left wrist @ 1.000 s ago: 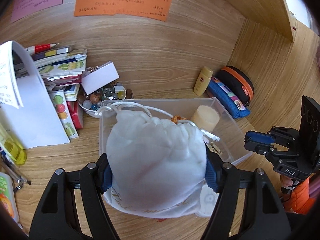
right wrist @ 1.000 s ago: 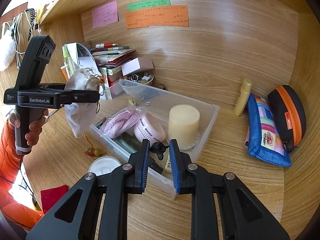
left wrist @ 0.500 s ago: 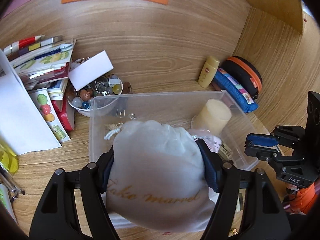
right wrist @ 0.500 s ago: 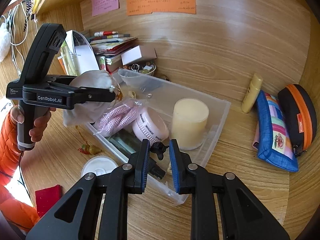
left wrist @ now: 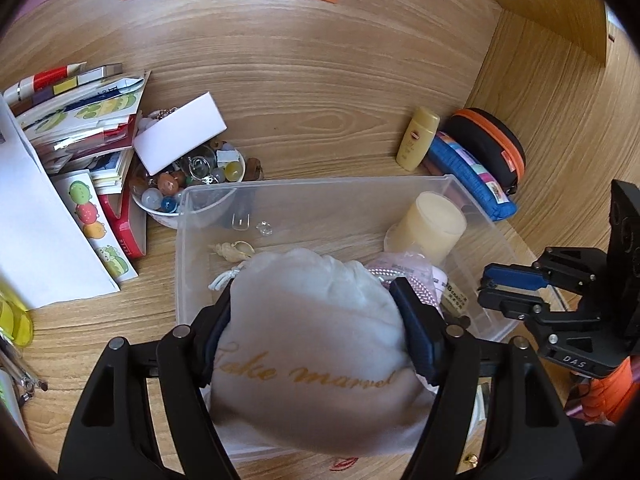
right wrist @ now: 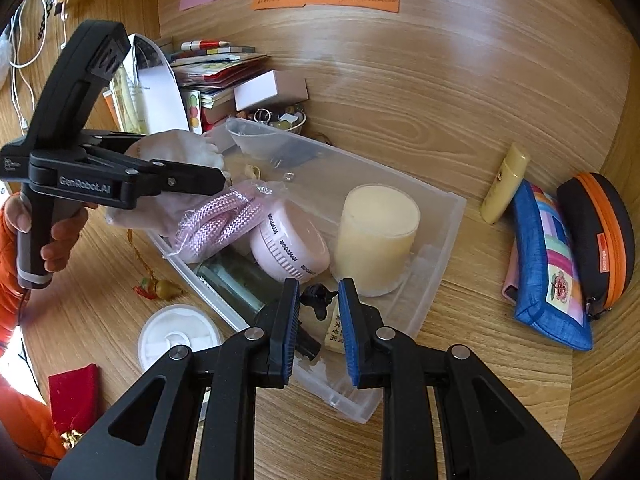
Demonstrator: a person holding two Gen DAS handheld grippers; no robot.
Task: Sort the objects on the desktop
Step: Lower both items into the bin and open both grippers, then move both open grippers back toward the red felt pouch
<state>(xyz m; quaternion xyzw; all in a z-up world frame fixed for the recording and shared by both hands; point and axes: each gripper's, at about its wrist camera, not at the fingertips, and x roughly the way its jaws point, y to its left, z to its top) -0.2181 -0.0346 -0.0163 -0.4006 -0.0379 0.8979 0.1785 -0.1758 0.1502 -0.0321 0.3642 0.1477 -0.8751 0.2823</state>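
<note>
My left gripper (left wrist: 312, 292) is shut on a white drawstring pouch (left wrist: 312, 340) with gold lettering, holding it low over the near left part of a clear plastic bin (left wrist: 320, 184). In the right wrist view the pouch (right wrist: 176, 148) rests against the bin's (right wrist: 440, 240) left end, above a bag of pink cord (right wrist: 216, 220). The bin also holds a cream candle (right wrist: 376, 236), a pink round jar (right wrist: 288, 248) and small dark items. My right gripper (right wrist: 320, 286) hangs shut over the bin's near side with nothing between its pads. It also shows as the right gripper (left wrist: 486, 288) at the right of the left wrist view.
A bowl of beads (left wrist: 188, 188) and a stack of books and papers (left wrist: 80, 120) stand left of the bin. A yellow bottle (right wrist: 506, 184), a blue pouch (right wrist: 548, 268) and a black-orange case (right wrist: 600, 232) lie to the right. A white lid (right wrist: 176, 340) and a gourd charm (right wrist: 160, 288) lie in front.
My left gripper has carried the pouch forward and down, from in front of the bin to low over its left end. The right gripper has edged closer to the bin.
</note>
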